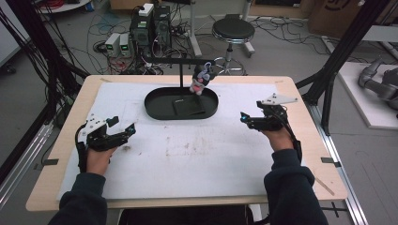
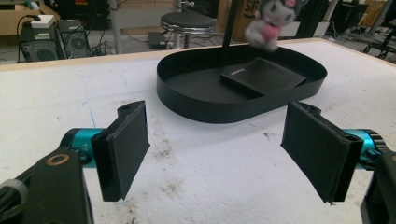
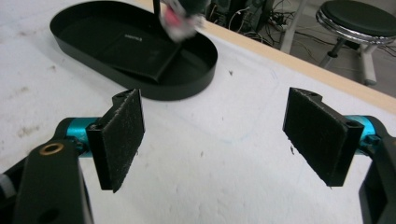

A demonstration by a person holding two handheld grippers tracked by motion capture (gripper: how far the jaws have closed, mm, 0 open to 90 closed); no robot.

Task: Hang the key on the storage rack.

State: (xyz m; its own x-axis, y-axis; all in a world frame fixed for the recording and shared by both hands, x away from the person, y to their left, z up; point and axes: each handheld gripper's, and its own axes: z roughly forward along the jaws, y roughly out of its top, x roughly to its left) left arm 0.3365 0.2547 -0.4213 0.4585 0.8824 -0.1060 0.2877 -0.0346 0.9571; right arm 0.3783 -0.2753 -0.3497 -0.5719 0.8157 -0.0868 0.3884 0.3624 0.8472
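A black oval tray (image 1: 155, 108) (image 2: 187, 105) (image 3: 191, 84) sits at the table's far middle, with a flat black box (image 1: 187, 108) (image 2: 264, 74) (image 3: 140, 51) inside it. A small plush toy (image 1: 202, 77) (image 2: 273, 21) (image 3: 180, 18) hangs from a black T-shaped stand (image 1: 180, 70) over the tray's right end. My left gripper (image 1: 126, 132) (image 2: 217, 156) rests at the left, open and holding nothing. Over at the right sits my right gripper (image 1: 244, 118) (image 3: 212, 140), also open with nothing between its pads, pointing toward the tray.
The table (image 1: 300, 112) carries a stained white mat (image 1: 187, 154). Beyond its far edge stand a round stool (image 1: 233, 30), computer boxes (image 1: 150, 26) and floor cables. Black frame posts (image 1: 345, 47) rise at the right.
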